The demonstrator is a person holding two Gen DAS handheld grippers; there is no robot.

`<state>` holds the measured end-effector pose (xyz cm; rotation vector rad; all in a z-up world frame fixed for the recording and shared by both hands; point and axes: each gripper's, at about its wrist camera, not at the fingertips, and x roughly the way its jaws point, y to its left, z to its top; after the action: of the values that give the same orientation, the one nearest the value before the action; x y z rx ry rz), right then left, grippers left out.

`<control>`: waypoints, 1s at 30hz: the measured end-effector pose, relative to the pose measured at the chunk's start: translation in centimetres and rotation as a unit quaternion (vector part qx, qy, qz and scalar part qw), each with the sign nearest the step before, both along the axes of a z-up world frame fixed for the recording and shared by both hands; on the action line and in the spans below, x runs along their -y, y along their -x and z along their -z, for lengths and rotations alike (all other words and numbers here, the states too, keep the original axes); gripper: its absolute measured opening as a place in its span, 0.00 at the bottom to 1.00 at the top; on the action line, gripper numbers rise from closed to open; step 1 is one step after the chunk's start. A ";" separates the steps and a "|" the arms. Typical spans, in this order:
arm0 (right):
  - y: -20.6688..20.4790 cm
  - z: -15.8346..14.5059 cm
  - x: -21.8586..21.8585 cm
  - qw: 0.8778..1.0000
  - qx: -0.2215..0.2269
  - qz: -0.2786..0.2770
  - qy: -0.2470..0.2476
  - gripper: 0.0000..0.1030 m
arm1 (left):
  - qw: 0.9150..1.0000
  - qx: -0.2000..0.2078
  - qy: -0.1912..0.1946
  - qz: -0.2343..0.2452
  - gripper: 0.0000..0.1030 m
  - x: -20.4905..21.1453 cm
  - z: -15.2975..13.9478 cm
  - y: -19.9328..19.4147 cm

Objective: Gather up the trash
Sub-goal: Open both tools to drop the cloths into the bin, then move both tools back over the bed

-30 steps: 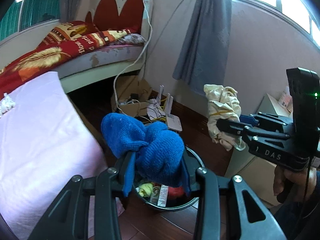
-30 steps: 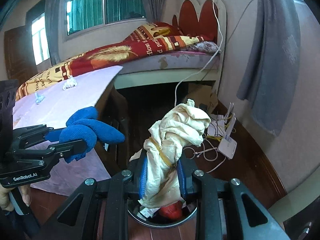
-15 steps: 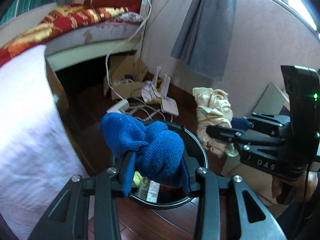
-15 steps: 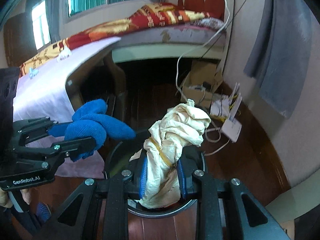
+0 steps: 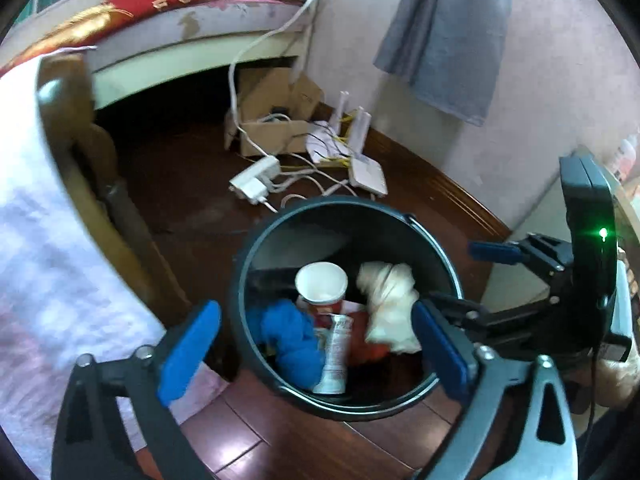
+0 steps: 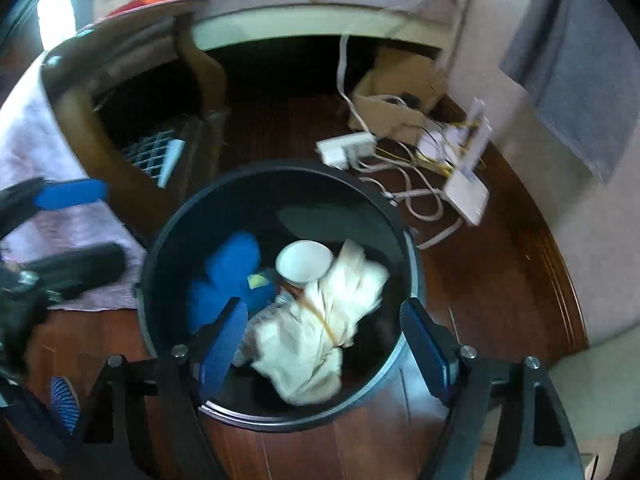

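A round black trash bin (image 5: 248, 264) (image 6: 408, 256) stands on the dark wood floor. Inside it lie a blue cloth (image 5: 290, 332) (image 6: 232, 264), a cream cloth tied with a rubber band (image 5: 390, 302) (image 6: 320, 320), a paper cup (image 5: 321, 284) (image 6: 304, 261) and a crushed can (image 5: 335, 354). My left gripper (image 5: 316, 354) is open and empty just above the bin's near rim. My right gripper (image 6: 322, 342) is open and empty above the bin; it also shows at the right of the left wrist view (image 5: 460, 276).
A table with a pale pink cloth (image 5: 44, 248) stands at the left, close to the bin. A cardboard box (image 5: 276, 120), a power strip (image 5: 256, 180), cables and a white router (image 5: 368, 172) lie on the floor behind the bin. A bed (image 5: 192, 24) and a grey curtain (image 5: 448, 32) are farther back.
Both grippers moved down over the bin and opened. The blue cloth and the cream cloth dropped out of them into the bin.
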<state>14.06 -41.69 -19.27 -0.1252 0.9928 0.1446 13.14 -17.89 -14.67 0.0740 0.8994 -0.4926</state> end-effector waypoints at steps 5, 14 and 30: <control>0.2 -1.2 0.4 1.000 0.019 0.019 0.008 1.00 | 1.000 0.011 -0.006 -0.010 0.96 -0.5 -0.1 0.7; 1.1 -4.3 -0.9 0.999 0.050 0.008 0.002 1.00 | 0.999 0.043 -0.012 -0.029 0.97 -1.4 -2.0 1.7; 3.8 -12.4 -4.1 0.991 0.133 -0.019 -0.014 1.00 | 0.992 0.100 -0.011 -0.071 0.99 -5.0 -7.4 4.0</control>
<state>10.22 -37.59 -6.85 -0.1336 0.7231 0.1721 9.18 -12.86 -7.25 0.0781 0.7073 -0.3361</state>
